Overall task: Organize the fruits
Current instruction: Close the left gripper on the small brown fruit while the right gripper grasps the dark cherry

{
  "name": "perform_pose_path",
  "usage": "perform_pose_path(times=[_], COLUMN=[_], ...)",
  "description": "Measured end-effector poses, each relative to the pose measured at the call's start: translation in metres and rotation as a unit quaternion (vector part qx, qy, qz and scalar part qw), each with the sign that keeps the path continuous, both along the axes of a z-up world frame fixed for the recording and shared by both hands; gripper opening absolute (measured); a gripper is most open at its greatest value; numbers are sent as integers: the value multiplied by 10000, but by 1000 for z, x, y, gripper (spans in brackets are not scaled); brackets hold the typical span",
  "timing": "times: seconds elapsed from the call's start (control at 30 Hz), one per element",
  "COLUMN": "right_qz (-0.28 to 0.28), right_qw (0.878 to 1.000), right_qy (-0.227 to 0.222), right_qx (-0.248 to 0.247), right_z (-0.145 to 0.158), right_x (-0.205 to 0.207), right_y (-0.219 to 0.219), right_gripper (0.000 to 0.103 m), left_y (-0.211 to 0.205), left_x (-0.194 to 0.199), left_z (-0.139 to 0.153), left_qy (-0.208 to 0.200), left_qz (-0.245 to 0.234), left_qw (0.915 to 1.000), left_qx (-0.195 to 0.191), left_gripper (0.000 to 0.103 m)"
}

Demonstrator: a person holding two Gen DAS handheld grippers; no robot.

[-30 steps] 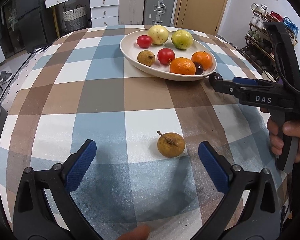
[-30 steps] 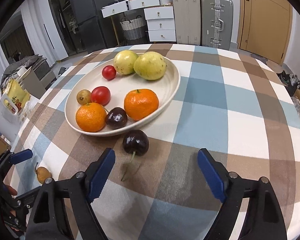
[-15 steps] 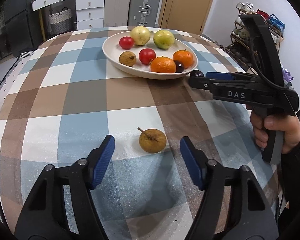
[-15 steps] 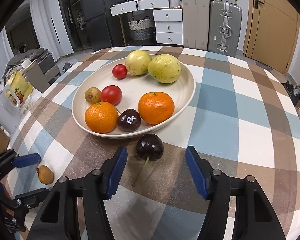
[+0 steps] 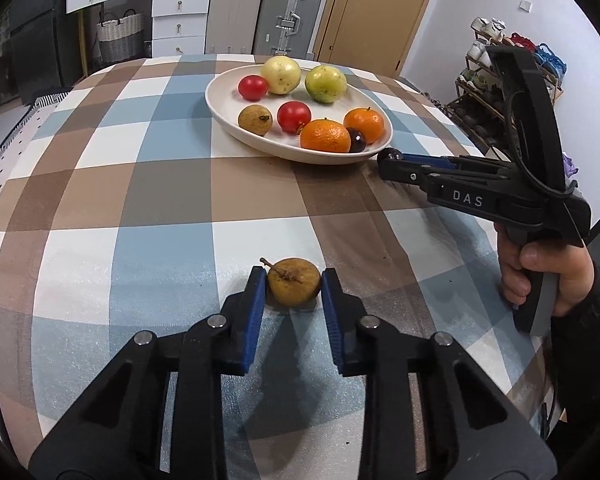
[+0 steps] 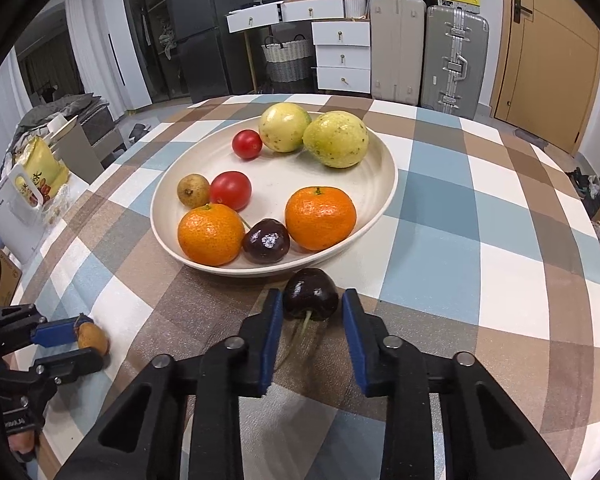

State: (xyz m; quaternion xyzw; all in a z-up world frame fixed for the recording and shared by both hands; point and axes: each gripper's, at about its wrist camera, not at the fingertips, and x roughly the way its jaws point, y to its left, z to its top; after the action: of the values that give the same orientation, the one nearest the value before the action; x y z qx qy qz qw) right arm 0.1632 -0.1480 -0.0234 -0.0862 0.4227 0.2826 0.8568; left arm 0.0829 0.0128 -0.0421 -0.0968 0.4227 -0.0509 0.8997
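Note:
A cream oval plate (image 5: 224, 118) (image 6: 384, 196) holds two oranges, two red tomatoes, two yellow-green fruits, a longan and a dark cherry. A brown longan with a stem (image 5: 294, 286) (image 6: 93, 338) lies on the checked cloth; my left gripper (image 5: 293, 286) is shut on it, both blue pads touching its sides. A dark cherry (image 6: 310, 294) (image 5: 392, 155) lies on the cloth just in front of the plate; my right gripper (image 6: 310, 308) has closed around it, with its left pad touching and a thin gap at the right pad.
The checked tablecloth (image 5: 140, 184) covers a round table. Suitcases (image 6: 454, 50), white drawers (image 6: 342, 58) and a wicker basket (image 6: 288, 60) stand beyond the far edge. A shoe rack (image 5: 484, 92) is to the right, bags (image 6: 32, 188) to the left.
Both grippers moved forward and closed from wide open: the left onto the longan, the right around the cherry. Neither fruit has left the cloth.

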Motion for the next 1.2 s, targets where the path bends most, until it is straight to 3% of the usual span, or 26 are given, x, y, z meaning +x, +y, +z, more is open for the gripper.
perform_pose_path(times=[1.2], right_qz=[-70], right_qw=[9991], right_qy=[-149], right_qx=[387], right_z=[21], right_x=[-25], right_y=[-33], right_gripper=[28], left_y=[-3], left_x=[20], left_z=[28], left_qy=[-408], left_qz=[189], left_qw=[9990], left_qx=[71], left_gripper=[25])
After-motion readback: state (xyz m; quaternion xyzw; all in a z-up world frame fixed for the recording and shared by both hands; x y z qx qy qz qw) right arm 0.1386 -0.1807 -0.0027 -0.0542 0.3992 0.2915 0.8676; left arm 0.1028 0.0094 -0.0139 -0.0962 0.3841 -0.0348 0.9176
